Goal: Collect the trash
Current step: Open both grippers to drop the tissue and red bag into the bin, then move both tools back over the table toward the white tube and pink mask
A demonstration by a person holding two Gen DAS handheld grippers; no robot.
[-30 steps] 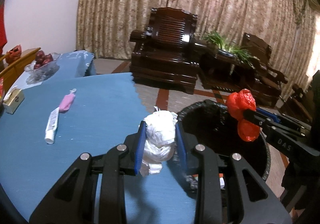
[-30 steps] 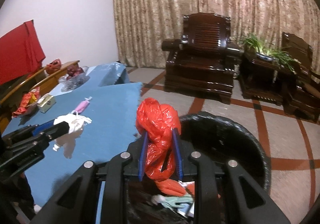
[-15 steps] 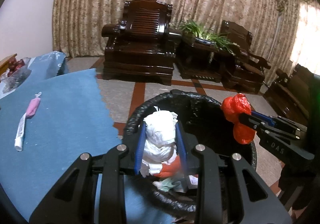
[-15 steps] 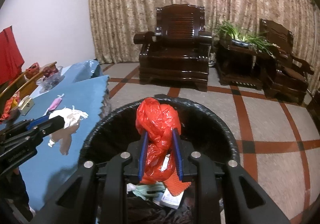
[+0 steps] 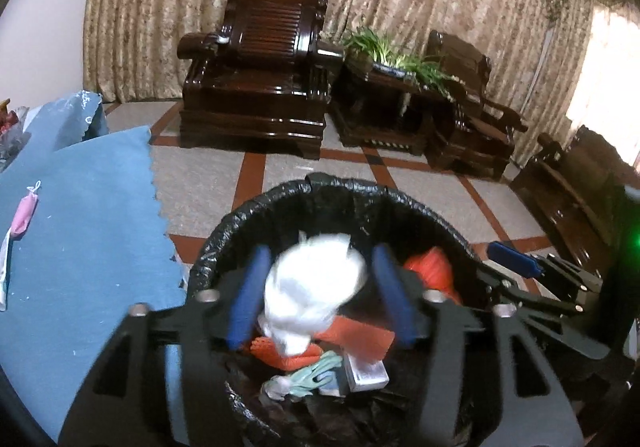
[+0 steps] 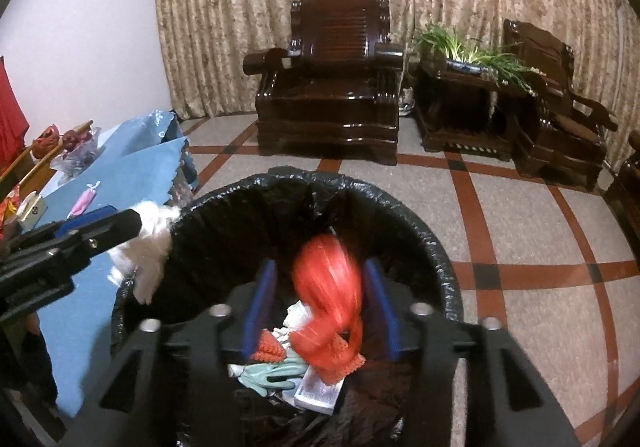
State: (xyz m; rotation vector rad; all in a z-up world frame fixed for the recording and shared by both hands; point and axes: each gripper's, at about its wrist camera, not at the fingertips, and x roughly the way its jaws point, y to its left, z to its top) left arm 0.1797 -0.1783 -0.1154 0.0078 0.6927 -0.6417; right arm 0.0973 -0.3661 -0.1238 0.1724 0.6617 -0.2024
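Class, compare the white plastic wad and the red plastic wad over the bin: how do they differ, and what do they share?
Colour: the white wad is pale, the red wad bright orange-red. Holder: the white wad sits between the left tool pads, the red wad between the right tool pads. Shared: both are crumpled plastic, blurred, over the black-lined bin; both tools' jaws have just been opening, pads clear of the wads.

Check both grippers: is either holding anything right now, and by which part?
Neither holds anything. The left gripper has just opened; the white bag is blurred, dropping free between its pads. The right gripper likewise opened around the falling red bag, over the bin.
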